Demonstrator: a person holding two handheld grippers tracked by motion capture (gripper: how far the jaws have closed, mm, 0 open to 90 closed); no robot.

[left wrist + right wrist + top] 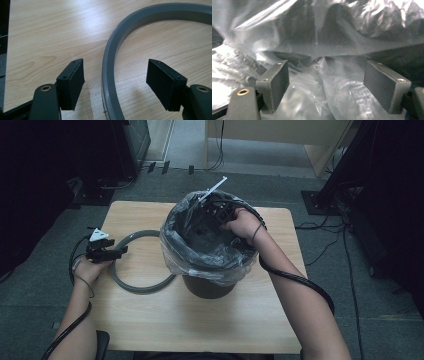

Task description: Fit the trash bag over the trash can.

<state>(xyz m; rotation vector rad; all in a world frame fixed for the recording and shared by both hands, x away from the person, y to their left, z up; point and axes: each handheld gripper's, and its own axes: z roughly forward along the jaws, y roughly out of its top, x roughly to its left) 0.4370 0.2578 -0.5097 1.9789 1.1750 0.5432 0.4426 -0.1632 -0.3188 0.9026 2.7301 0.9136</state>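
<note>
A dark bin [207, 287] lined with a clear plastic bag [200, 260] stands in the middle of the wooden table [200, 325]. A grey ring [135, 287] lies flat on the table to its left, one side hidden by the bin. My left gripper [121, 251] sits low at the ring's left side. Its jaws stand open astride the ring's band [110, 62], and the pads do not touch it. My right gripper [212, 215] reaches down inside the bin. It is open, with crumpled bag film [324, 82] loose between its fingers [275, 80].
Bare table surface stretches in front of the bin and along the left edge [7, 75]. Grey carpet surrounds the table, with cables [325, 227] at the right, dark equipment [125, 145] at the back left and light wooden furniture [280, 132] at the back.
</note>
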